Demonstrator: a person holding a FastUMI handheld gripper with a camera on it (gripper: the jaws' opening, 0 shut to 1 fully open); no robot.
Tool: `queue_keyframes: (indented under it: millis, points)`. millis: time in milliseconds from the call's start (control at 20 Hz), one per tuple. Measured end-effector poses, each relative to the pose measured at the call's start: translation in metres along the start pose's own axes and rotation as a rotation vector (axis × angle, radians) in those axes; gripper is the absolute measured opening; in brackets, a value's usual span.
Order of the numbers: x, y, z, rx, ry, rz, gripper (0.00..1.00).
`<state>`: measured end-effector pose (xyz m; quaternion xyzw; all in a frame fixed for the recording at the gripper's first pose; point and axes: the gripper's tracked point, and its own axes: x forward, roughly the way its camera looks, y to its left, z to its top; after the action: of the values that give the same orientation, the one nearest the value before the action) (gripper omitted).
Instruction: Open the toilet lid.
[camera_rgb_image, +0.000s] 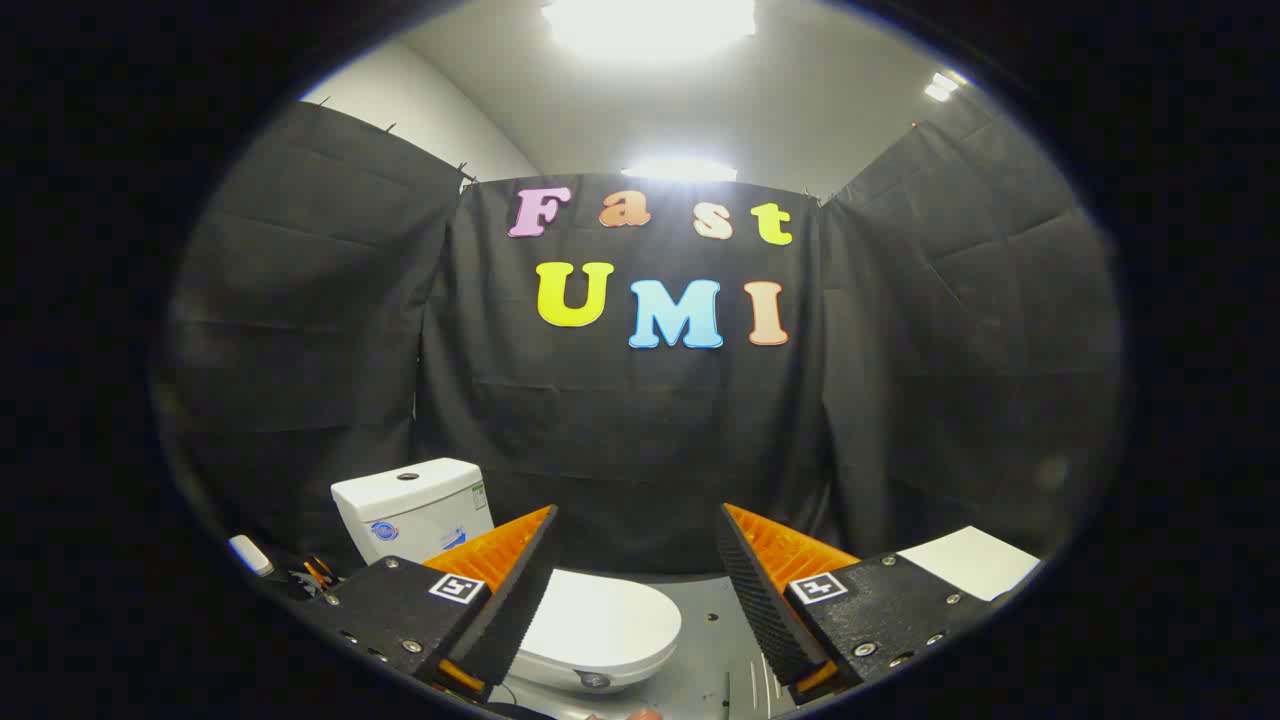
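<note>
A white toilet stands low ahead of me, its lid (600, 620) lying flat and closed over the bowl. Its white tank (412, 505) rises behind, beyond my left finger, with a round button on top. My gripper (635, 545) hangs above the toilet, open wide, nothing between its fingers. The left finger (520, 590) covers the lid's left part; the right finger (755, 590) is off to the lid's right, over the floor. The lid's front edge faces toward the right finger.
Black cloth walls close the booth at the back and on both sides. The floor (715, 650) is grey metal. A white flat panel (975, 560) lies beyond the right finger. Small objects, one white (250, 555), sit on the floor left of the tank.
</note>
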<state>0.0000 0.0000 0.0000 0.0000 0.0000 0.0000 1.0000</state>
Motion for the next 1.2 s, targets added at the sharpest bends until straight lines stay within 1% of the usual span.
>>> queue_keyframes:
  millis: [300, 550, 750, 1050, 1200]
  points:
    - [0.004, -0.016, -0.023, 0.022, 0.046, -0.032, 0.94]
    - [0.002, -0.032, -0.03, 0.067, 0.056, -0.055, 0.94]
    - [0.0, -0.043, -0.035, 0.064, 0.064, -0.073, 0.95]
    - [-0.002, -0.05, -0.043, 0.079, 0.07, -0.087, 0.95]
    - [-0.001, -0.047, -0.051, 0.093, 0.075, -0.078, 0.95]
